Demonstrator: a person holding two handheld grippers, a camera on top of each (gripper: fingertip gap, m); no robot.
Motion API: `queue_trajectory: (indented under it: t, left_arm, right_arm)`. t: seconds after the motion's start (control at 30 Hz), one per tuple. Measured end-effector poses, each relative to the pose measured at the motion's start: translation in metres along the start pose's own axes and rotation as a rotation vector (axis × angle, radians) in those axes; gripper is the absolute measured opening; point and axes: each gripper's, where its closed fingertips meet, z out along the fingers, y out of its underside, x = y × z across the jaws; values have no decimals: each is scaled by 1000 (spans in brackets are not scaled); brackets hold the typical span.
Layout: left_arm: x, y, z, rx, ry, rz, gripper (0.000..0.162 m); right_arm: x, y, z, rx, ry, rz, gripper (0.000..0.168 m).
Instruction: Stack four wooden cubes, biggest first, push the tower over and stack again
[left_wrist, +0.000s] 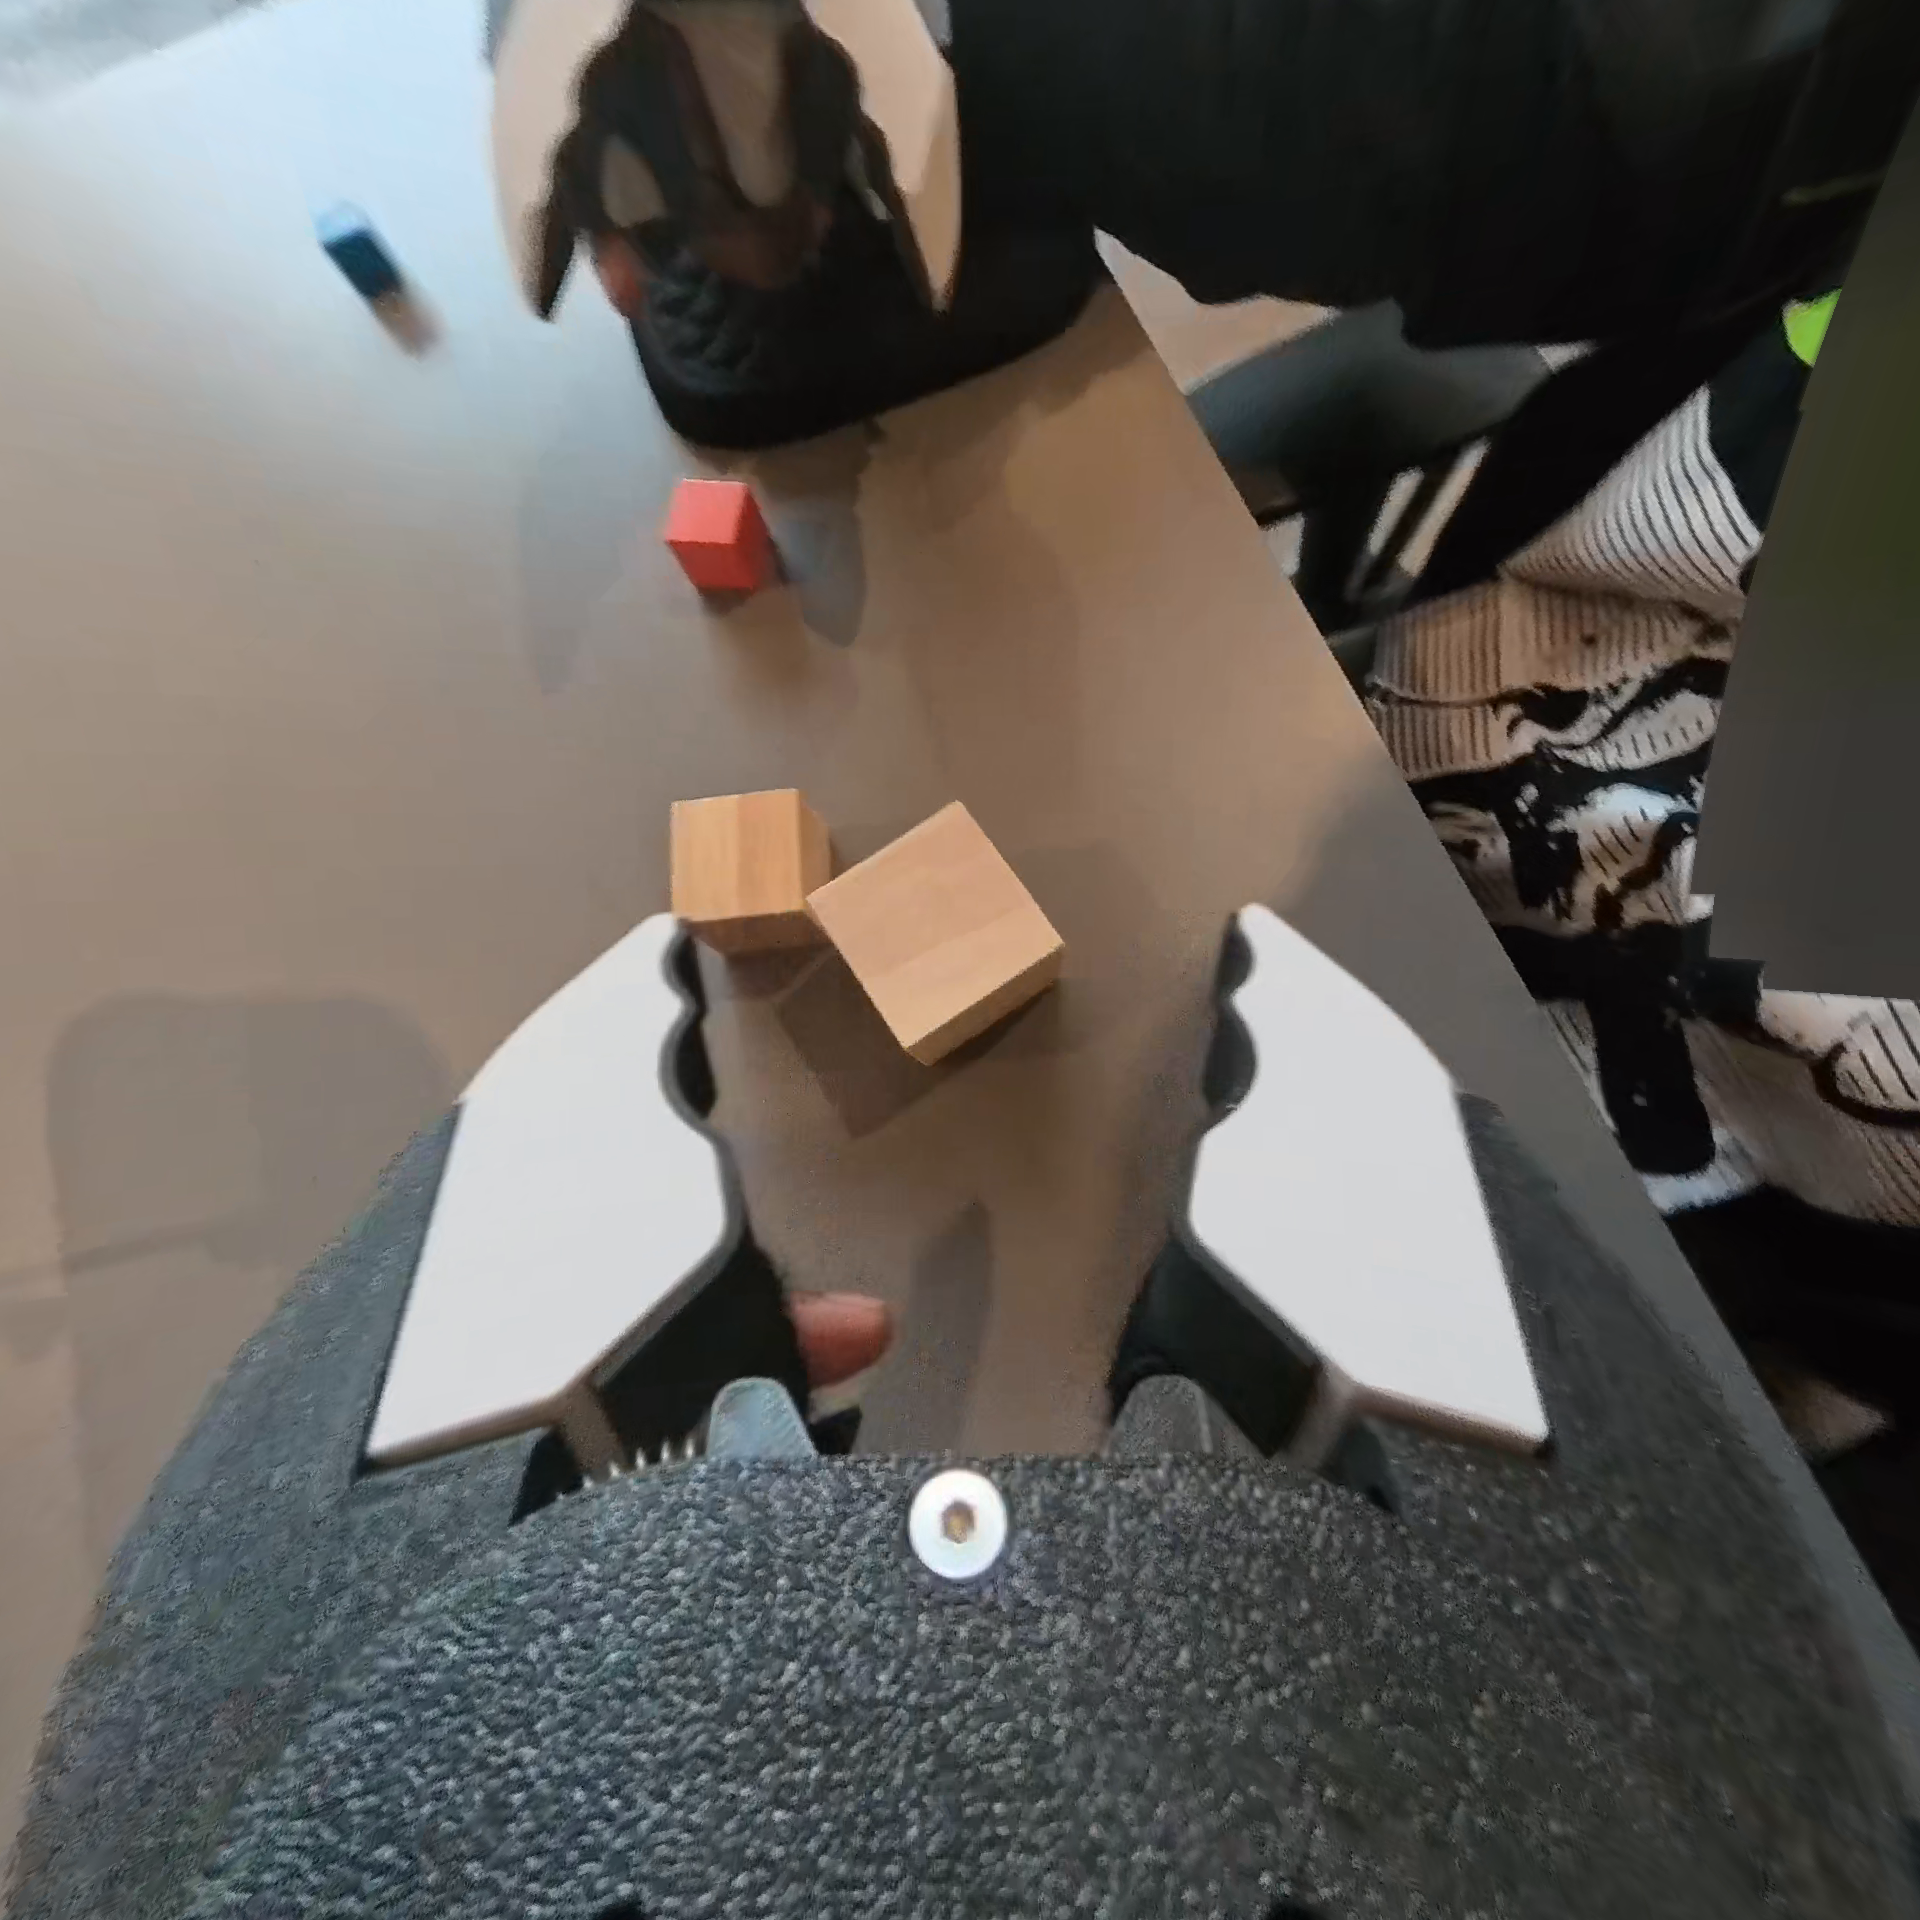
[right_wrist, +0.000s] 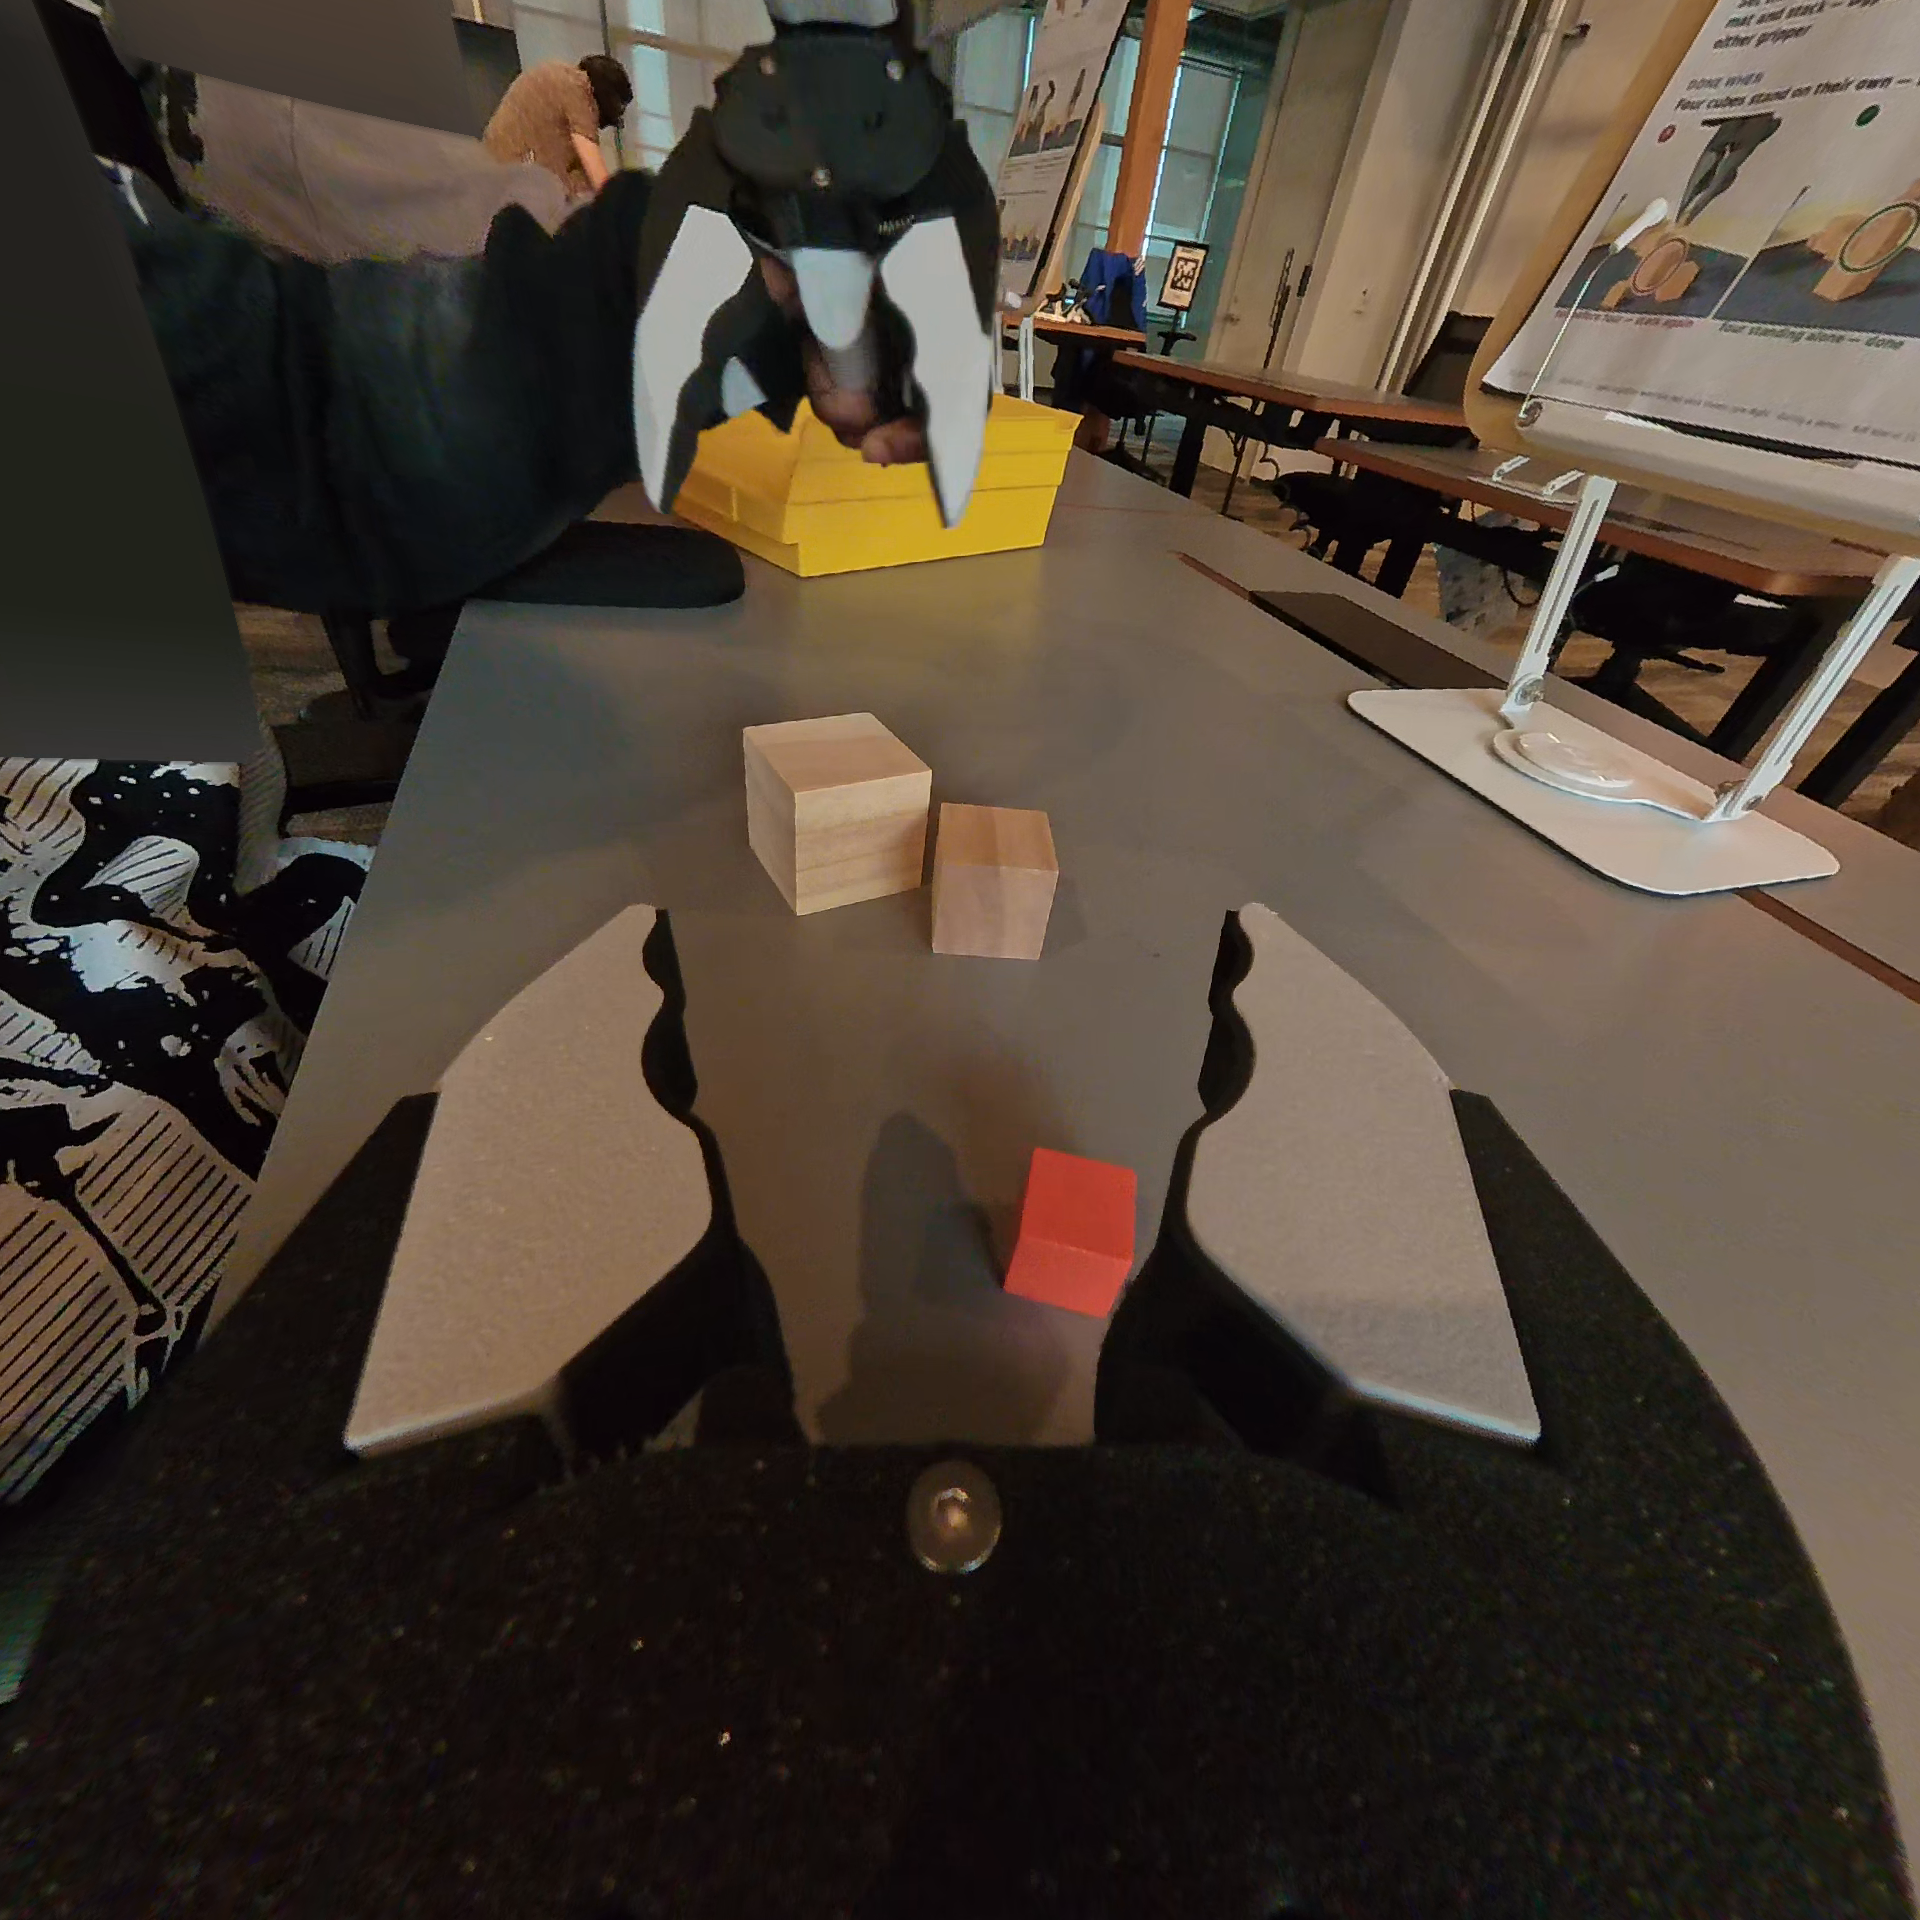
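Printed instruction poster (right_wrist: 1756, 208) on white stand (right_wrist: 1579, 790), far right edge of the table (right_wrist: 1195, 665): text and pictures. Small patterned sign (right_wrist: 1182, 272) in background.

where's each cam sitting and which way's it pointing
Left wrist view: on the left gripper, looking steeply down at two plain wooden cubes; its open fingers, a fingertip and the right gripper show.
Right wrist view: on the right gripper, low, facing along the table; the left gripper hangs opposite.
Shared: both plain cubes, the red cube.
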Motion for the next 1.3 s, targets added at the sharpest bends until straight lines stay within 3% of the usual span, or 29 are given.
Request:
queue_trajectory:
  t: [0.13,0.23,0.5,0.83,1.07,1.3]
  left_arm:
    - [-13,-7,-10,162,-165,-27,128]
    - [-22,-14,-24,302,-300,-39,145]
    - [-16,-10,-64,577,-495,-54,146]
    - [33,26,-89,697,-443,-129,142]
    - [64,57,-108,793,-424,-149,130]
    - [79,85,-105,790,-384,-191,120]
  right_arm:
    - [0,0,0,2,1,2,97]
    - [0,0,0,0,1,2,97]
    - [0,0,0,2,3,2,97]
    - [1,-1,0,4,4,7,97]
    - [2,0,0,0,8,9,97]
    - [3,0,0,0,12,19,97]
